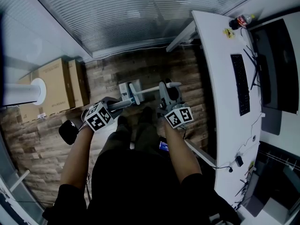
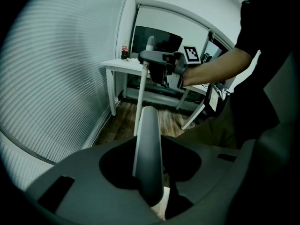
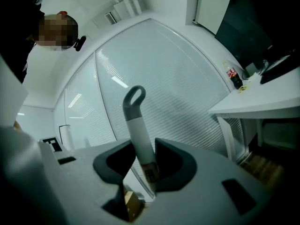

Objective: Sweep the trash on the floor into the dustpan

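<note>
I stand over a wood floor [image 1: 154, 67]. My left gripper [image 1: 115, 107] [image 2: 150, 191] is shut on a thick grey-white handle [image 2: 147, 144], seemingly the dustpan's, which sticks out past the jaws. My right gripper [image 1: 165, 90] [image 3: 143, 170] is shut on the broom's white handle [image 3: 139, 135], just below its grey hanging loop [image 3: 135, 96]. In the head view a thin white pole [image 1: 157, 88] slants down to a white and blue piece [image 1: 129, 92] on the floor between the grippers. The left gripper view shows the right gripper [image 2: 164, 64] on that pole [image 2: 140, 97]. I make out no trash.
A white desk [image 1: 215, 78] runs along the right with a keyboard [image 1: 239, 83], a monitor [image 1: 276, 64] and a bottle [image 1: 241, 21]. Cardboard boxes [image 1: 56, 86] and a white round post [image 1: 28, 92] stand at the left. A window with blinds [image 1: 140, 13] lies ahead.
</note>
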Tool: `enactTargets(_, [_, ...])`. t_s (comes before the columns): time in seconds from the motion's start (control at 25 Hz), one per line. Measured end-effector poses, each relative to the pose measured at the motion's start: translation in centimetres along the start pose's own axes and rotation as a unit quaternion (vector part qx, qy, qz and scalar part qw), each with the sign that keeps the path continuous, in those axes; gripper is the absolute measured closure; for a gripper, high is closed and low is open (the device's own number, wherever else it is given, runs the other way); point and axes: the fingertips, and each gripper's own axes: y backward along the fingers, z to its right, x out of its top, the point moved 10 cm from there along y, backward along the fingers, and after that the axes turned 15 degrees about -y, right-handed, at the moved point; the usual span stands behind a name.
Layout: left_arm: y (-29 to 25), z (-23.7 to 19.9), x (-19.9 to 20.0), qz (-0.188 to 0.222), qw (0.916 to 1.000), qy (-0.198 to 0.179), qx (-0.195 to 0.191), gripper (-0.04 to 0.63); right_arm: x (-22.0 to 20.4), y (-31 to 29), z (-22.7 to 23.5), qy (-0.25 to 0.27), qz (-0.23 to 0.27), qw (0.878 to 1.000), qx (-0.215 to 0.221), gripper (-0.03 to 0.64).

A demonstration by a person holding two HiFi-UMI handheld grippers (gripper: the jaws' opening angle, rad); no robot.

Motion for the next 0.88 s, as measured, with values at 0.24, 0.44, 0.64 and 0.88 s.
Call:
enactTargets(0.24, [0.1,0.1,-0.2,-0.003,1.0,0.002,0.001,0.489,0.6,1.2,0.0,0.009,0.006,1.0,-0.008,0.491])
enactTargets(0.44, [0.1,0.3,-0.1,-0.008,0.9999,-0.004,0.006,0.488,2.4,2.1,-0.3,0.021,0.015,1.0,-0.005,0.492])
enactTargets(0.64, [0.1,0.1,0.1,-0.023,0.9996,-0.012,0.006,0.486,4.3,2.8,-1.1,0.049,0.018,0.999,-0.01,0.495])
enactTargets(0.88, [0.2,0.4,0.5,-0.061,0.9972,-0.044,0.007,0.48,6.3,3.9,-3.0,0.092,0.008,0.996,-0.015,0.506])
